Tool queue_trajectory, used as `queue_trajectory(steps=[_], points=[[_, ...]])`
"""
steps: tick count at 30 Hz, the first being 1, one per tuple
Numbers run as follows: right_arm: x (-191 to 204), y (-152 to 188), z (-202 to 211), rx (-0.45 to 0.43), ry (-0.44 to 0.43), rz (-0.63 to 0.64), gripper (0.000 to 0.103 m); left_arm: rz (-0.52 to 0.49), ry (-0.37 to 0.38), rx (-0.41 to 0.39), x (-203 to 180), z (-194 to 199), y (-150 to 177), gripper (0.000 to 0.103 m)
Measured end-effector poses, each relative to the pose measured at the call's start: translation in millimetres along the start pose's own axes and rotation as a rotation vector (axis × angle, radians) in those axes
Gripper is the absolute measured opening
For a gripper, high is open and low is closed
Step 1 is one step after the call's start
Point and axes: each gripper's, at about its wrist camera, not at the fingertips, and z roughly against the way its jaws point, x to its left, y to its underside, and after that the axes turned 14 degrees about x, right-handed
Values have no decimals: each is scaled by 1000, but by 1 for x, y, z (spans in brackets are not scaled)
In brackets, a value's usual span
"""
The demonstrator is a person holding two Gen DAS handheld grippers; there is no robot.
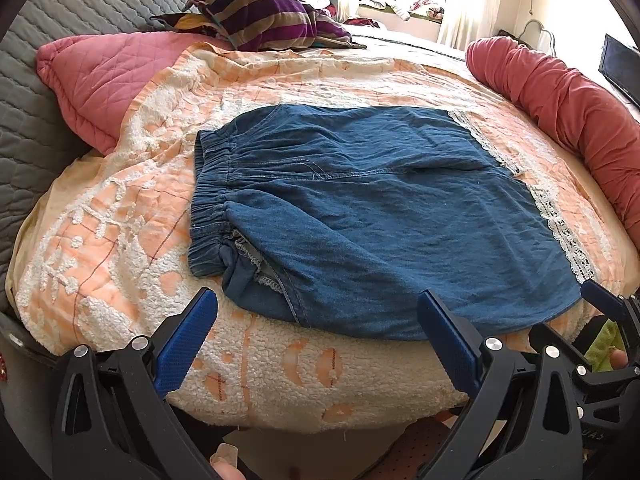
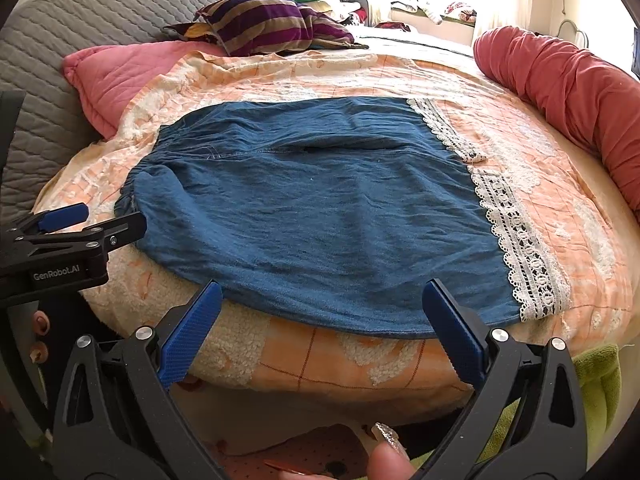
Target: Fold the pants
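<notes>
Pants (image 1: 360, 208), blue denim w/ white lace trim (image 1: 560, 224) at the hems, are laid flat on the bed's peach blanket (image 1: 120, 216), waistband (image 1: 208, 208) to the left, near edge close to the bed's front. Left tongs (image 1: 318, 320) are held spread over the front edge, just short of the pants, nothing gripped. Right tongs (image 2: 322, 304) are likewise spread, empty, at the pants' near hem. A pink pillow (image 1: 96, 80) is seen at the left, a red bolster (image 1: 568, 108) at the right, a striped cushion (image 1: 264, 20) behind.
</notes>
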Motion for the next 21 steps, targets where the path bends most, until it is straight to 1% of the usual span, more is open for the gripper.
queue_trajectory(steps=[21], points=[[2, -3, 0, -8, 10, -1, 95, 1, -6, -7, 2, 0, 0, 99]])
